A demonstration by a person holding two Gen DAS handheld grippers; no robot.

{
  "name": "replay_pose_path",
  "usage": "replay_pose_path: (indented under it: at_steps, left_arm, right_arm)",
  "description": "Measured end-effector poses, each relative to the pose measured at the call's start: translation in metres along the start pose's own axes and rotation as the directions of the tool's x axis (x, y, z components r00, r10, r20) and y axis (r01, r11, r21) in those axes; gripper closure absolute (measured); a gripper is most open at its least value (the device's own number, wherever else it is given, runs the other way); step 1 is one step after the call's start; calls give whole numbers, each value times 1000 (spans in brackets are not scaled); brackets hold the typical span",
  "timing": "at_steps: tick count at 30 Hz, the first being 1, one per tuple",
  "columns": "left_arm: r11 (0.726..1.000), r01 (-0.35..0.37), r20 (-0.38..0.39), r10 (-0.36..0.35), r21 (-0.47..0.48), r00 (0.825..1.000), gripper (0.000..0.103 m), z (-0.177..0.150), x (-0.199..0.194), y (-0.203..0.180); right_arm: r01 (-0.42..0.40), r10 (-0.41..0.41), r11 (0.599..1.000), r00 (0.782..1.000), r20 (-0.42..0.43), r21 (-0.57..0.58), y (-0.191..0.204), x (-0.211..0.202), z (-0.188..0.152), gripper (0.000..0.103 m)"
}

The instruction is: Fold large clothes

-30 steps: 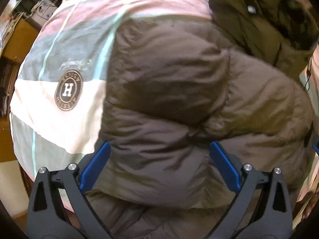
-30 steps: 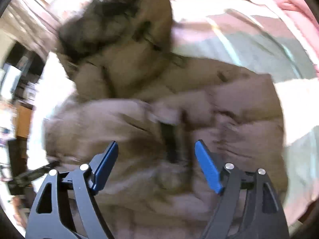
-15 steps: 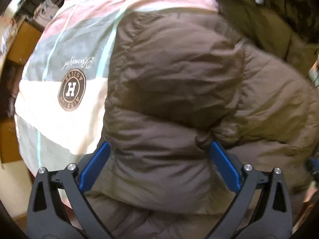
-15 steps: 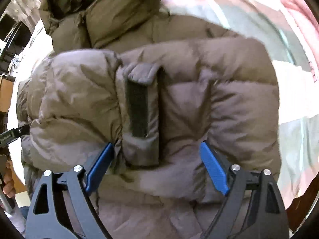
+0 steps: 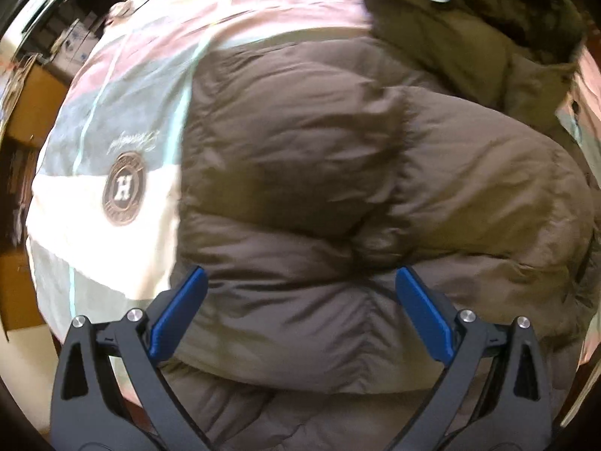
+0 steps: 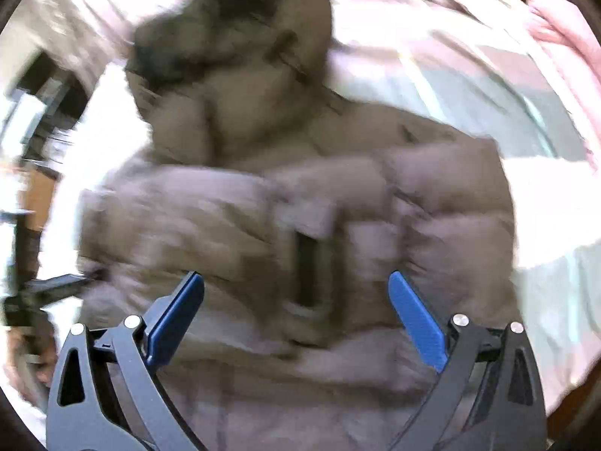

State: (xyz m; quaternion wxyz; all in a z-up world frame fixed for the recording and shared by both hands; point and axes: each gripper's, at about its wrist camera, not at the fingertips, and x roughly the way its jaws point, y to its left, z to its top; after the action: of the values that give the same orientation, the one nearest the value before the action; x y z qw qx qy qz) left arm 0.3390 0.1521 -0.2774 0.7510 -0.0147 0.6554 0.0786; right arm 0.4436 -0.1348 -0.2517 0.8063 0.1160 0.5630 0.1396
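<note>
A brown puffer jacket [image 5: 338, 173] lies folded on a bed, sleeves laid across its body, its fur-trimmed hood [image 5: 488, 18] at the far end. It also fills the right wrist view [image 6: 300, 225], where a sleeve cuff with a dark strap [image 6: 308, 267] lies on top and the hood [image 6: 233, 37] shows at the far end. My left gripper [image 5: 300, 300] is open and empty just above the jacket's near edge. My right gripper [image 6: 296, 300] is open and empty above the cuff. The right wrist view is blurred.
The jacket rests on a pink, grey and cream checked bedspread [image 5: 112, 112] with a round "H" badge [image 5: 124, 188]. Pink fabric [image 6: 563, 26] lies at the bed's far right. Wooden furniture and shelves [image 5: 30, 94] stand beyond the bed's left edge.
My right gripper has pulled back and up from the jacket, so more of the hood and bedspread show. My left gripper has shifted only slightly. Both stay open.
</note>
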Motion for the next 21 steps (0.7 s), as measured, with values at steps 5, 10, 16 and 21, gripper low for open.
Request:
replay_pose_path:
  at_steps: [5,10,16,21]
  left_arm:
    - [993,-50,-23,53,107,998,2,-7,20,-45]
    - [988,-76,-97,89,136,991,2,-8,41,-62]
    - [999,30,-103,-29,15,994,2,7,5,-39]
    - [975,200,-84,-209,-99,974,2,18,-28,-21]
  right_arm:
    - [37,-44,996,995,-90,-78,28,51,-10,17]
    - [185,-221,972,927,-302,-144,22,107,-33,13]
    - [31,-38,999,971,-236,-30,20,53,6,13]
    - [63,-62,996,998,25,-58,29,1,84,4]
